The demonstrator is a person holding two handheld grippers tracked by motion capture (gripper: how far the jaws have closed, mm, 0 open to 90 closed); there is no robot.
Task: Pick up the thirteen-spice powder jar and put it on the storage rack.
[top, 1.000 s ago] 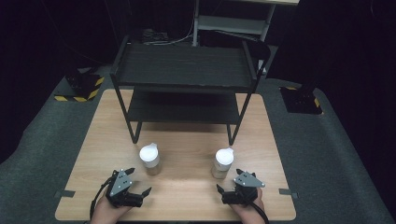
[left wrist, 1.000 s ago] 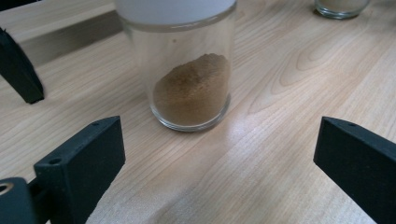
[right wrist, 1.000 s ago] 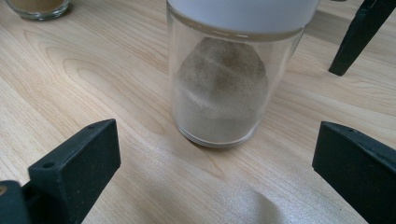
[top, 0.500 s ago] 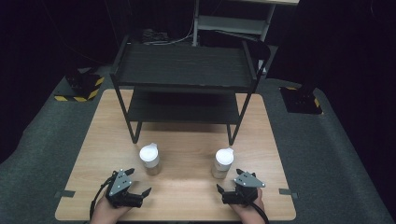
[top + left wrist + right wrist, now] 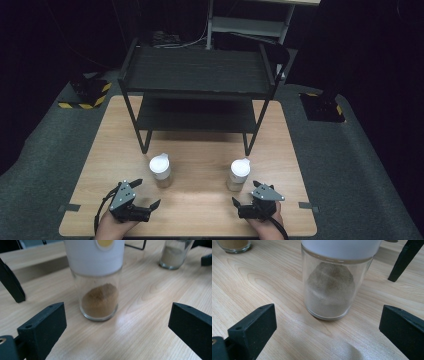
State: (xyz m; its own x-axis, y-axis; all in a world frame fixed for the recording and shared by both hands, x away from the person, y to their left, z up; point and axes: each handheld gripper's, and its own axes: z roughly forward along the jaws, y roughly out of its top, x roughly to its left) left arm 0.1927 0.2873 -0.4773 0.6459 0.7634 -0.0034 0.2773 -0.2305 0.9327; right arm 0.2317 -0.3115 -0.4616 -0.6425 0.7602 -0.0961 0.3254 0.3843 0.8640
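Note:
Two glass jars with white lids stand upright on the wooden table [image 5: 200, 220]. The left jar [image 5: 161, 170] holds brown powder [image 5: 100, 300]. The right jar [image 5: 239, 175] holds grey powder [image 5: 329, 290]. My left gripper [image 5: 147, 193] rests near the front edge, just short of the left jar, open, with the jar [image 5: 97, 277] ahead of its jaws and not touched. My right gripper [image 5: 245, 193] is also open, a little short of the right jar [image 5: 334, 277]. In the left gripper view my gripper [image 5: 117, 315] faces the brown jar, and the other jar [image 5: 175, 255] stands farther off.
A black two-tier rack [image 5: 200, 70] stands on the far half of the table, its front legs [image 5: 145, 140] just behind the jars. One leg [image 5: 404, 260] rises beside the grey jar. Grey carpet [image 5: 350, 165] surrounds the table.

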